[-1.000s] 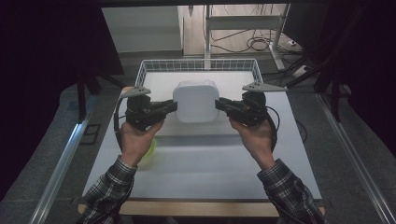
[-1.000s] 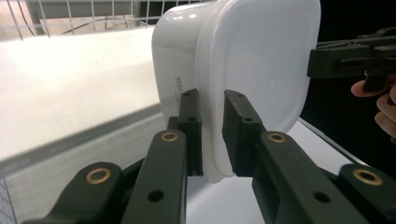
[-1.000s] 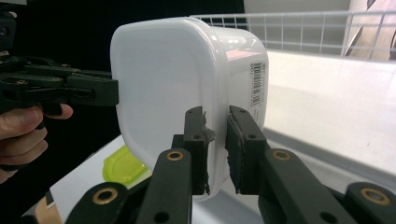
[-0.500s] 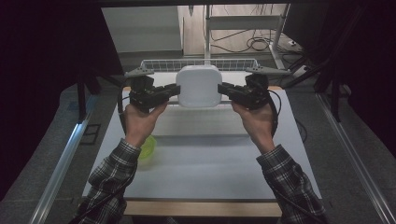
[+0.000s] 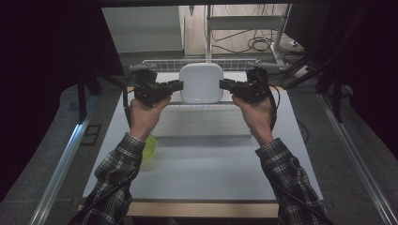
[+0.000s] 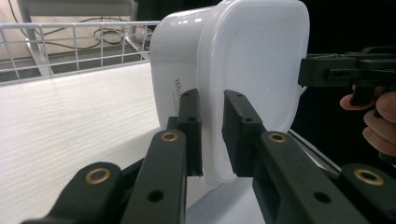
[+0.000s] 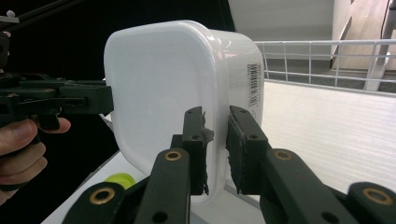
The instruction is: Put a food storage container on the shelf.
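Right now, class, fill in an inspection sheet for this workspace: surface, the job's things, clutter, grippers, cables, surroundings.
Surface: white table top, wooden front edge.
Job's things: white plastic tub, held on its side above the wire basket; barcode label on one wall.
Clutter: small yellow-green object beside the left sleeve.
Grippers: left gripper and right gripper, jaws each clamped on the tub's rim at opposite sides.
Cables: one trails from each gripper; more on the floor behind.
Surroundings: dark curtains, metal rails, grey floor.
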